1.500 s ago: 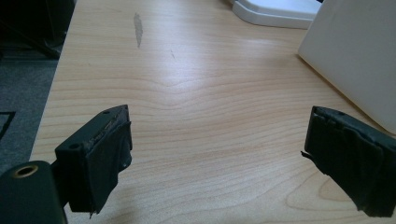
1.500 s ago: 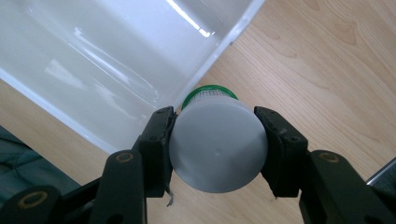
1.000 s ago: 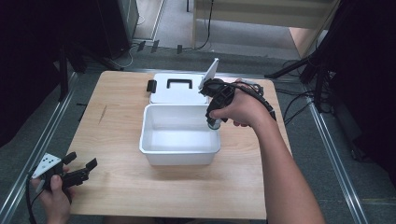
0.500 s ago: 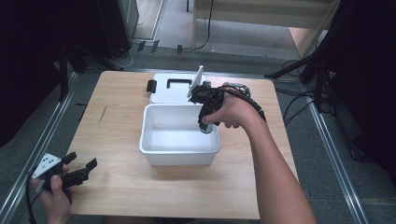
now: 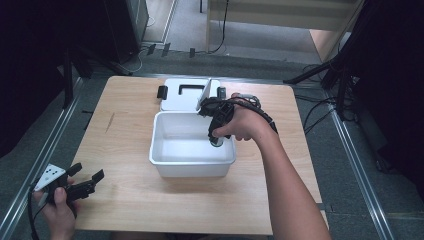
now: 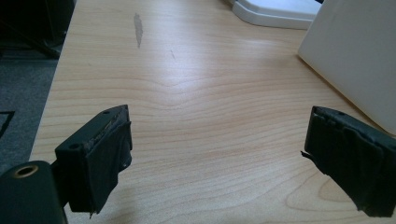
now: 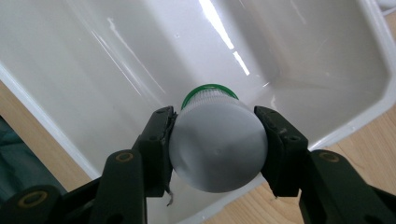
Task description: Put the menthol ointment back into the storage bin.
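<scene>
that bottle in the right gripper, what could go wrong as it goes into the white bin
The right gripper clamps the smooth round bottle at two narrow spots, so it could slip or twist out early. It hangs cap down, close to the near right wall of the white bin, so it may knock that wall or roll once released. The hand is close above the rim and could nudge the light bin across the table.

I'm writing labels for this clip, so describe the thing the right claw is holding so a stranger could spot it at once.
Start at the wooden table and find the open white plastic bin at its middle. Over the bin's right side, the right claw is shut on a small grey cylindrical bottle, pointing down into the bin. Its green cap marks it out among the white plastic.
</scene>
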